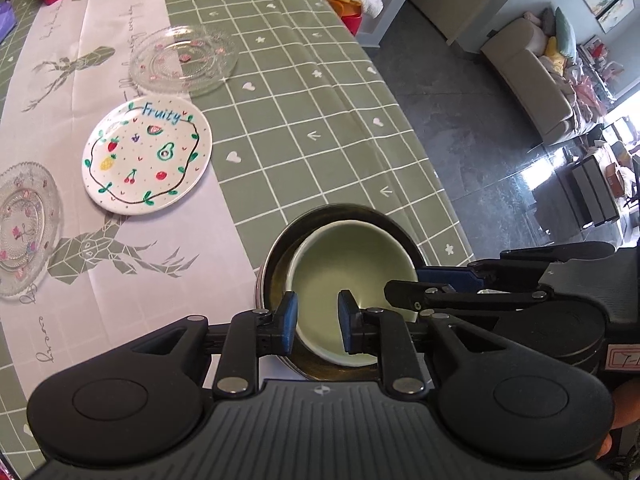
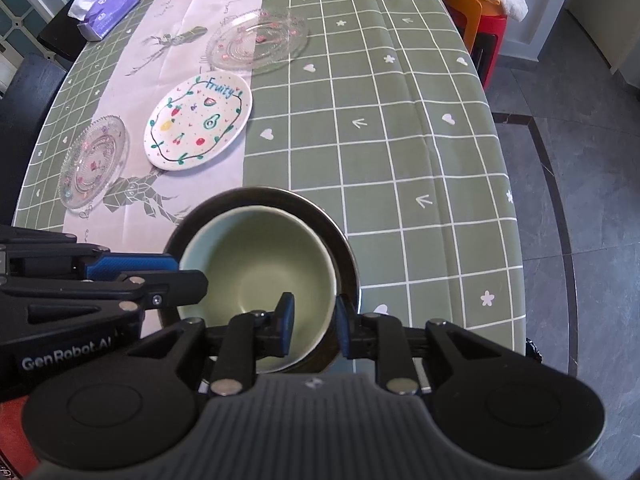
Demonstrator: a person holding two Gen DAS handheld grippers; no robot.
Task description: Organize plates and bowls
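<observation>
Green-checked cloth covered the counter (image 2: 400,128), where the green bowl (image 2: 256,264) sat nested in the steel bowl (image 2: 344,248) at six o'clock, both grippers (image 1: 318,318) (image 2: 314,322) straddling its rim, slackened; lifting straight up seemed wisest.

The counter (image 2: 400,140), under a green checked cloth with a white deer runner, carries two clear glass plates (image 2: 258,40) (image 2: 93,162), a white fruit-painted plate (image 2: 200,120), a dark metal bowl (image 2: 344,248) and a purple tissue pack (image 2: 106,10).
</observation>
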